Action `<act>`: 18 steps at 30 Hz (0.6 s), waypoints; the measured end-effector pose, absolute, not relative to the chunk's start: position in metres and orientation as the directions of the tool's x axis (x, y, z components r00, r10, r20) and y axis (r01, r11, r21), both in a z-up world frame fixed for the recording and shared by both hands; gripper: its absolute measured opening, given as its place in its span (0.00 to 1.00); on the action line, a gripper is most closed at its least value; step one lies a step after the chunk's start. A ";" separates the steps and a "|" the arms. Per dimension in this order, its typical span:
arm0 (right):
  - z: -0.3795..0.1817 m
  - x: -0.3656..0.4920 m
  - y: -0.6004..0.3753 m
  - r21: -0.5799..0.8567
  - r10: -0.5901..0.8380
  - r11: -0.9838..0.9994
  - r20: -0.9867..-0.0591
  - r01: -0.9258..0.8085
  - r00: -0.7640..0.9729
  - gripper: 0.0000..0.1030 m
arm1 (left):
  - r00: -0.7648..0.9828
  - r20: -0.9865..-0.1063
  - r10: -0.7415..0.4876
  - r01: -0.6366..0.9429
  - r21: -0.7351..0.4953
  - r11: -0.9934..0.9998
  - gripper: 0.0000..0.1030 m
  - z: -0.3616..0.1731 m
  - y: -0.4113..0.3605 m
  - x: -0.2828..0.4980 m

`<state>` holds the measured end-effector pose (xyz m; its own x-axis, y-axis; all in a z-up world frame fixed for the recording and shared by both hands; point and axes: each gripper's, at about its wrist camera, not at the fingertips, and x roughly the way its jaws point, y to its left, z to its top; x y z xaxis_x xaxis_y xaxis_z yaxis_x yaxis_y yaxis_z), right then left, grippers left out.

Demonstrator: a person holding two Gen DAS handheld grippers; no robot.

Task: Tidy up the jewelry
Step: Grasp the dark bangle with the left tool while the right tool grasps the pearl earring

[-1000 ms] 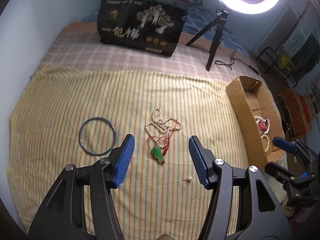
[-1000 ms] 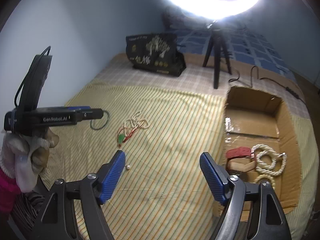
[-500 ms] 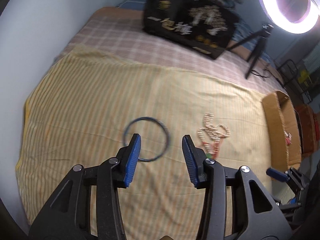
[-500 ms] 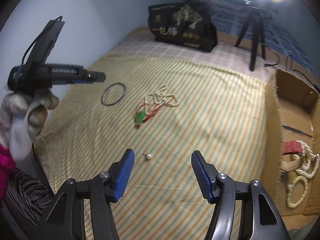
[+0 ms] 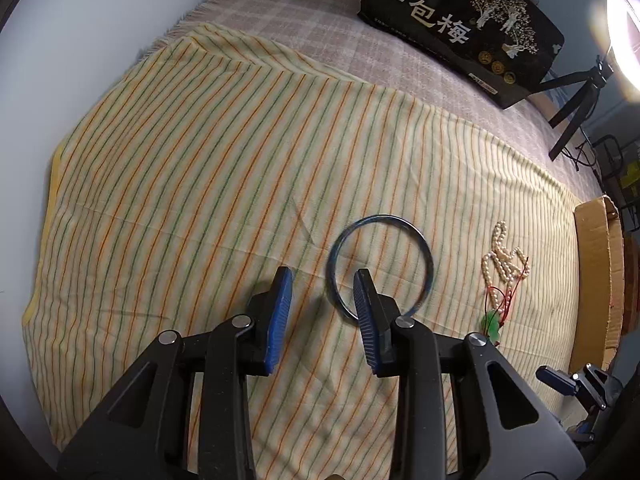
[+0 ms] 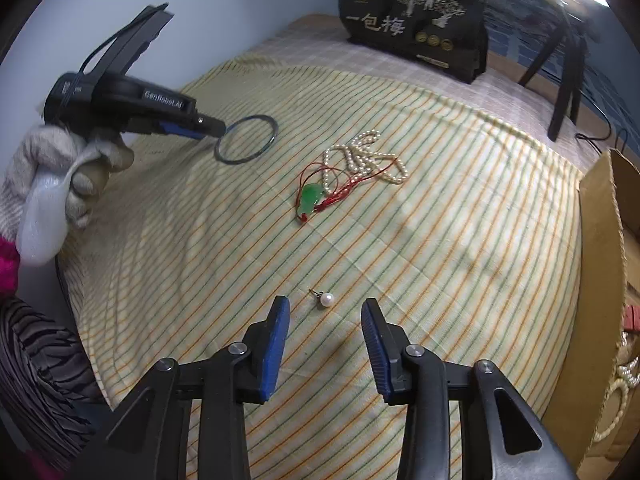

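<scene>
Seen from the left wrist: left gripper [image 5: 323, 280] poised low over a striped yellow cloth [image 5: 208, 168] spread on a bed, jaws apart and just narrowed, straddling the near rim of a dark blue bangle [image 5: 379, 266] without visibly pressing on it; one blue pad inside the ring, the other outside. Lying flat on the cloth, that bangle. To its right, well apart, a pearl necklace [image 5: 505, 258] tangled with a red cord and green pendant [image 5: 493, 322]. At the far right edge, the wall of a cardboard box [image 5: 598, 280]. At the head of the bed, a black printed bag [image 5: 460, 28] beside a tripod [image 5: 576, 96] and the glare of a ring light [image 5: 624, 28].

Seen from the right wrist: right gripper [image 6: 325, 320] aimed down at the cloth, jaws also just narrowed yet released, gripping nothing. Lying between the fingertips and slightly ahead, clear of both pads, a single pearl earring [image 6: 326, 300] on its short post. Farther up the cloth, the green pendant and pearl strand together, the bangle beyond them at the tip of the left gripper, held in a gloved hand [image 6: 60, 172]. In the box at the right edge, more pearl strands [image 6: 620, 392], partly cut off.
</scene>
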<state>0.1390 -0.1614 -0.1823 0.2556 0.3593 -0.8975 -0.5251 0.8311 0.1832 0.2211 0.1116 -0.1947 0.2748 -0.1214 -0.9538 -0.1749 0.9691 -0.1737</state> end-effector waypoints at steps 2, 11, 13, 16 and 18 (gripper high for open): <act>-0.185 0.139 -0.156 0.159 0.341 0.827 -0.904 -0.539 0.257 0.35 | 0.270 -0.954 -0.129 -0.178 -0.181 0.967 0.31 -0.197 0.112 0.221; -0.198 0.147 -0.143 0.121 0.301 0.824 -0.921 -0.553 0.248 0.29 | 0.263 -0.957 -0.120 -0.161 -0.166 0.973 0.31 -0.204 0.107 0.225; -0.201 0.148 -0.142 0.114 0.293 0.824 -0.924 -0.555 0.245 0.29 | 0.263 -0.958 -0.118 -0.156 -0.163 0.974 0.31 -0.205 0.106 0.226; -0.203 0.147 -0.138 0.090 0.275 0.819 -0.928 -0.566 0.251 0.28 | 0.261 -0.958 -0.120 -0.158 -0.166 0.973 0.31 -0.207 0.106 0.228; -0.204 0.147 -0.136 0.080 0.267 0.819 -0.930 -0.568 0.254 0.27 | 0.260 -0.958 -0.117 -0.157 -0.161 0.974 0.31 -0.209 0.105 0.230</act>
